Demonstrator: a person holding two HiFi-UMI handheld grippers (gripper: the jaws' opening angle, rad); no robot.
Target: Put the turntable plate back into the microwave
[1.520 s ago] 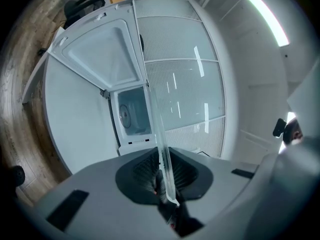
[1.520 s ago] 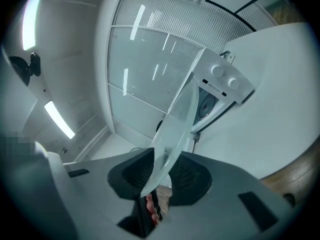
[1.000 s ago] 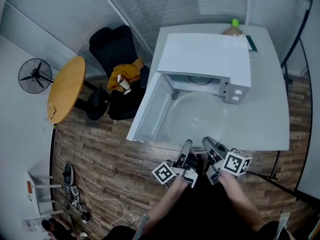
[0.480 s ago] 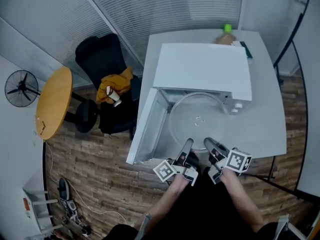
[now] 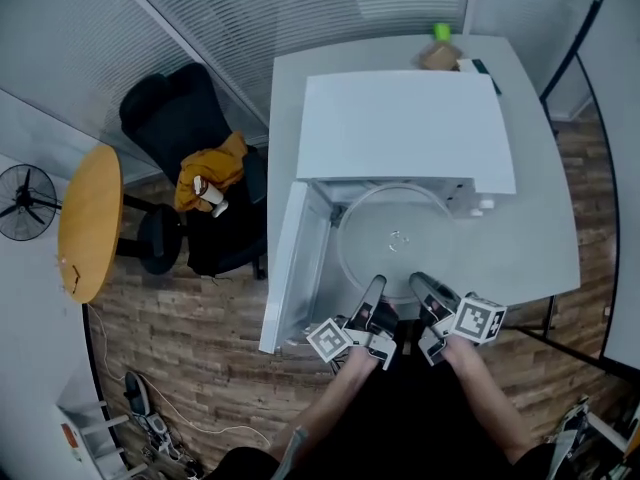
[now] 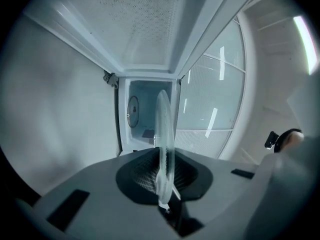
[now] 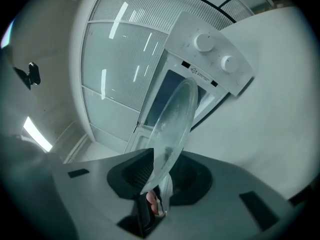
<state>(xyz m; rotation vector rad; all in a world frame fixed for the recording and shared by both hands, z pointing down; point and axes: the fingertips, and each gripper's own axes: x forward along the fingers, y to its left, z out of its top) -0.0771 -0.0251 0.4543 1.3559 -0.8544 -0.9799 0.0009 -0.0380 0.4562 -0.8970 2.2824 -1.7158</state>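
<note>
The round clear glass turntable plate (image 5: 398, 240) is held about level in front of the white microwave (image 5: 400, 128), its far rim at the open cavity. My left gripper (image 5: 372, 304) is shut on the near rim, and its jaws have just eased slightly with the rim still pinched. My right gripper (image 5: 426, 296) grips the same rim just to the right and has tightened slightly. In the left gripper view the plate (image 6: 164, 134) runs edge-on from the gripper (image 6: 164, 184) towards the cavity (image 6: 142, 121). In the right gripper view the plate (image 7: 175, 124) rises from the gripper (image 7: 157, 184) below the knob panel (image 7: 212, 54).
The microwave door (image 5: 290, 268) hangs open to the left of the plate. The microwave stands on a grey table (image 5: 540, 238), with a green-capped bottle (image 5: 440, 50) behind it. A black chair (image 5: 180, 138), a round wooden table (image 5: 88, 223) and a fan (image 5: 25, 203) stand on the floor at left.
Both grippers have carried the plate forward and a little down. Its far rim, which was in front of the microwave, now reaches the cavity opening.
</note>
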